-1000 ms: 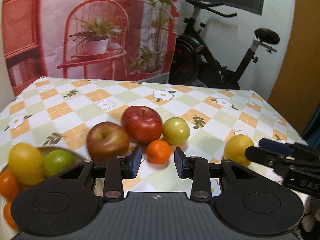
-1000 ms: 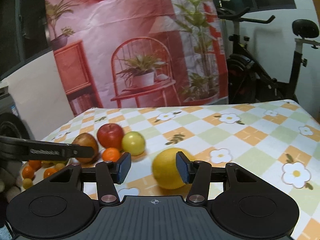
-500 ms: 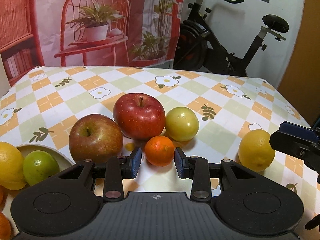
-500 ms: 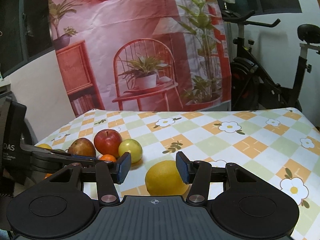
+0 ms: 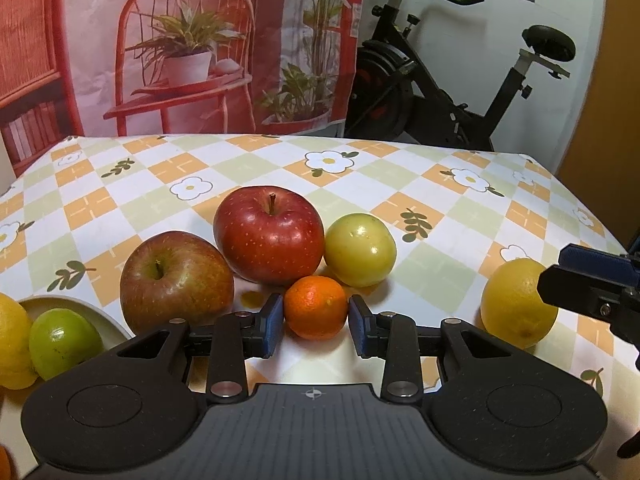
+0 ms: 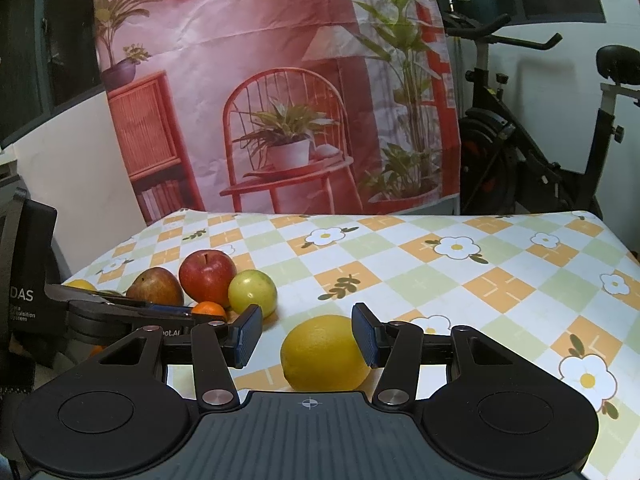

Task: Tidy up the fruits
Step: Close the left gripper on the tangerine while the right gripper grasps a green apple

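My left gripper (image 5: pixel 315 324) is open with a small orange tangerine (image 5: pixel 316 307) between its blue pads, on the table. Behind it lie a red apple (image 5: pixel 269 234), a red-green apple (image 5: pixel 176 280) and a yellow-green fruit (image 5: pixel 360 250). A plate (image 5: pixel 86 312) at the left holds a lime (image 5: pixel 64 342) and a lemon (image 5: pixel 12 344). My right gripper (image 6: pixel 307 338) is open around a large yellow lemon (image 6: pixel 324 354), which also shows in the left wrist view (image 5: pixel 518 302).
The table (image 6: pixel 480 280) has a checked flower cloth. An exercise bike (image 5: pixel 460 92) stands behind its far right edge and a red printed backdrop (image 5: pixel 192 48) hangs behind it. The left gripper's body (image 6: pixel 100 312) shows at the left of the right wrist view.
My left gripper has moved forward so the tangerine now sits between its pads. My right gripper has drawn back a little and stays around the lemon.
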Demonstrator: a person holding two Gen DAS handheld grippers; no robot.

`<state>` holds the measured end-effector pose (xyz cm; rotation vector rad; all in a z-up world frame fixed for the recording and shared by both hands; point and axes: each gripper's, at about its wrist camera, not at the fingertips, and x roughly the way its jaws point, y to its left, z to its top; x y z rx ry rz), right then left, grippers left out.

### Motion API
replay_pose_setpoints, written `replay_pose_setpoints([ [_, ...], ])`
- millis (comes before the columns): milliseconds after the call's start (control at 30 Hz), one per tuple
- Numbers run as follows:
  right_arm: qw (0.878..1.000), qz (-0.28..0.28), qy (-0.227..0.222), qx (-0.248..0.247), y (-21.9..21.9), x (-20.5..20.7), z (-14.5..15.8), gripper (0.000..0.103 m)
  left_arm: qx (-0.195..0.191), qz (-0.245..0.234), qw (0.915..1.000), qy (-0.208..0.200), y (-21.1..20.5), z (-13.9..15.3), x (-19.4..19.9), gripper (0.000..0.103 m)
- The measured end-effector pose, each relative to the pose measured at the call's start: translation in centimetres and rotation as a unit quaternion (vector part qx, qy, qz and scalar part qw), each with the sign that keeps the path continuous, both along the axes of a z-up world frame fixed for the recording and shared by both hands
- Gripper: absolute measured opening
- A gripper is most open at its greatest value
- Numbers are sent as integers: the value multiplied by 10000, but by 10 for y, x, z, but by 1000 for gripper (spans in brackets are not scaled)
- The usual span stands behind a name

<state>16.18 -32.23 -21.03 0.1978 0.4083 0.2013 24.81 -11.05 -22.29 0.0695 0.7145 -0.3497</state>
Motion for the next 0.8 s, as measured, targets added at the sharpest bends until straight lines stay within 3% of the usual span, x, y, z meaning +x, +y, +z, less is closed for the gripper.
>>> replay_pose_setpoints([
  [467, 9993, 292, 27, -213, 9, 11, 8, 47, -231, -255, 9989, -327, 19, 29, -32, 36],
  [800, 9959, 615, 158, -647, 33, 39, 16, 46, -275, -107, 9985, -461, 52, 45, -51, 36],
])
